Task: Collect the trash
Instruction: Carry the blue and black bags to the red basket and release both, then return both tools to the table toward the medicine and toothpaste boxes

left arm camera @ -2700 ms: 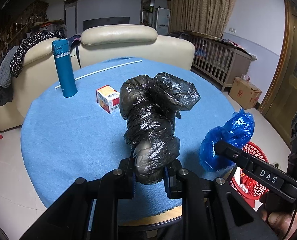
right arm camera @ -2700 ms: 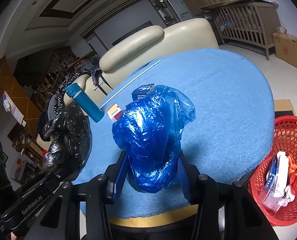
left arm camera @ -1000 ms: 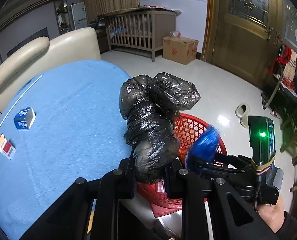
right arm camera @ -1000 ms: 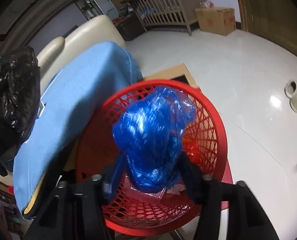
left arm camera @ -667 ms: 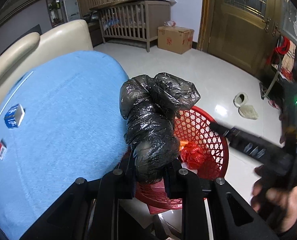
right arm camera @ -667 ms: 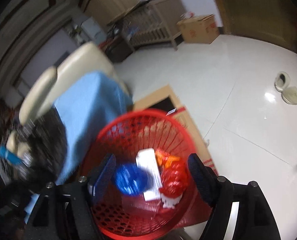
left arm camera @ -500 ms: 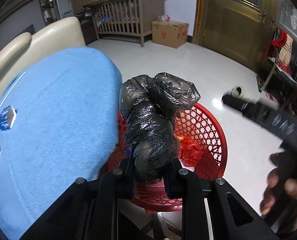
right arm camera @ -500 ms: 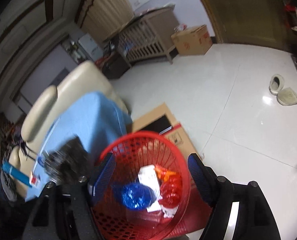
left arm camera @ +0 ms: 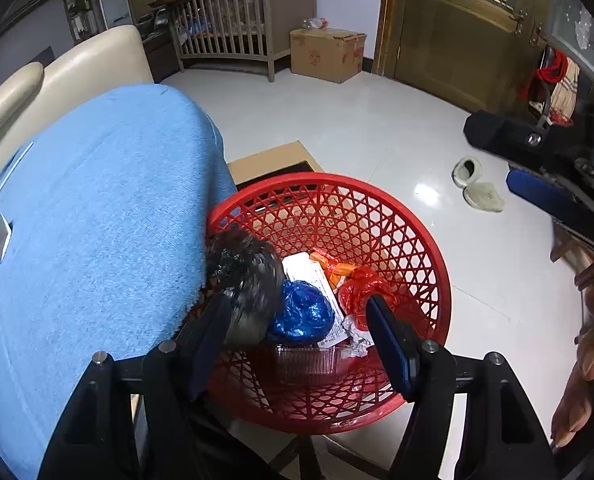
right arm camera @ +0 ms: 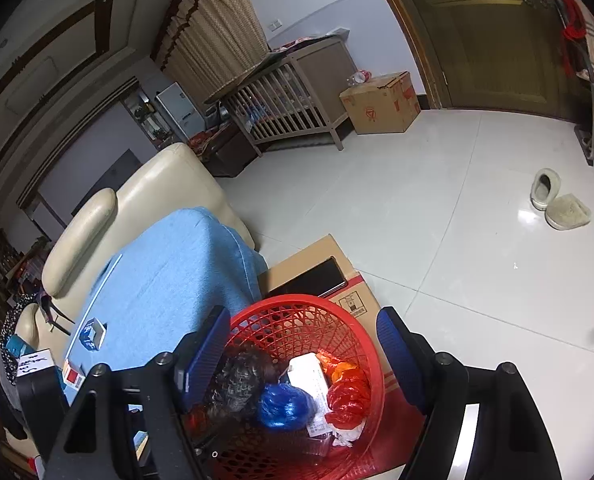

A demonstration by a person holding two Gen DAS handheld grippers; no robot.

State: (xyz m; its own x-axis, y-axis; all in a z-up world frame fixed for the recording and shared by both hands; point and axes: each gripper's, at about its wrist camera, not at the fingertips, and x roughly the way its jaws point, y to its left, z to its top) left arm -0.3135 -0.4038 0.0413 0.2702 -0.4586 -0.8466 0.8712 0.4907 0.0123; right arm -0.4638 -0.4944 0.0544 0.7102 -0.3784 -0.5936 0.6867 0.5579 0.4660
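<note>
Landmark: red mesh basket (left arm camera: 413, 240) on the floor, hard against the edge of the blue-clothed table (left arm camera: 97, 216). Left gripper (left arm camera: 301, 336) hangs over the basket's near rim, jaws opening, nothing pressed between the pads; the black bag (left arm camera: 245, 276) is blurred, sitting inside the basket at its table side, just off the left finger and free of it. Blue bag (left arm camera: 303, 312) lies in the basket bottom, touching the black bag on one side and a white packet (left arm camera: 315, 276) on the other. Red bag (left arm camera: 363, 284) and an orange wrapper (left arm camera: 337, 266) lie beyond the packet, toward the basket's far wall; crumpled paper and a clear tray sit at the near wall. Right gripper (right arm camera: 303, 344) is held above the basket, released, jaws wide with nothing between them; its view shows the same heap, black bag (right arm camera: 241, 380), blue bag (right arm camera: 285, 404), red bag (right arm camera: 345, 400). A flat cardboard box (right arm camera: 317, 268) lies under and behind the basket. Small blue carton (right arm camera: 92, 334) stays on the table, well apart from the basket. Two slippers (right arm camera: 559, 200) on the tiles, far side of the basket.
</note>
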